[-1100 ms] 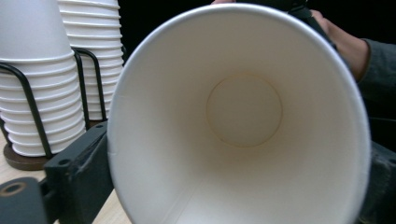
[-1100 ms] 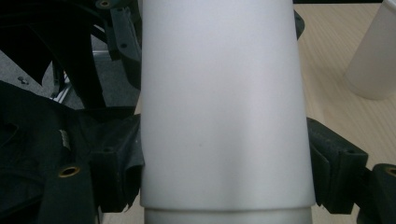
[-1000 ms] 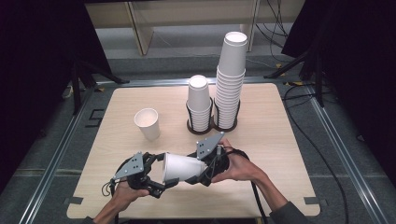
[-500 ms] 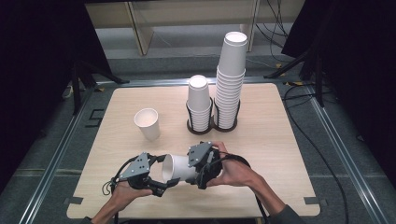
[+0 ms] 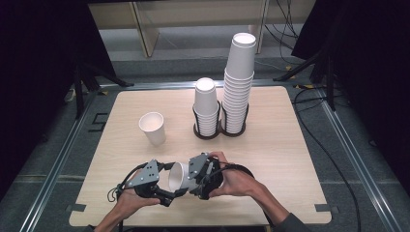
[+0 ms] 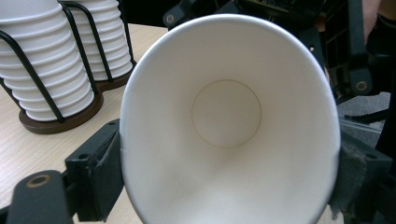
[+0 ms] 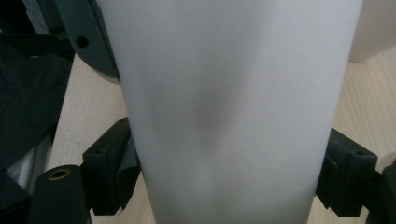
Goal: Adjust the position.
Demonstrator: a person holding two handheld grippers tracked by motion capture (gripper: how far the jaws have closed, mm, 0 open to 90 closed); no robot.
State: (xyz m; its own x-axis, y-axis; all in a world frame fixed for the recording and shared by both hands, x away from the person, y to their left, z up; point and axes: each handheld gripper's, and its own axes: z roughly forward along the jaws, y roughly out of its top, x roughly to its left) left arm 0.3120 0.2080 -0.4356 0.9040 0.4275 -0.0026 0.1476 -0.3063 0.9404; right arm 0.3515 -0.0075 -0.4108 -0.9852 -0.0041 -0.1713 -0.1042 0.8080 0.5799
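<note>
- a white paper cup (image 5: 178,177) is lying on its side in the air just above the near edge of the wooden table (image 5: 290,145), between the two grippers, its open mouth facing the left one.
- the left gripper (image 5: 167,191) is holding the cup at the rim end — in the left gripper view its pads are pressing on both sides of the mouth, which is squeezed slightly oval; these jaws have just been closing and then easing a little, with the cup between them.
- the right gripper (image 5: 193,178) is clamping the cup's body, its jaws sitting against both sides of the wall in the right gripper view.
- a single upright cup (image 5: 153,128) is standing well apart, farther back on the left.
- two cup stacks — a short stack (image 5: 206,104) and a tall stack (image 5: 239,82) — are sitting in a black wire holder (image 5: 218,131) at the middle of the table.
</note>
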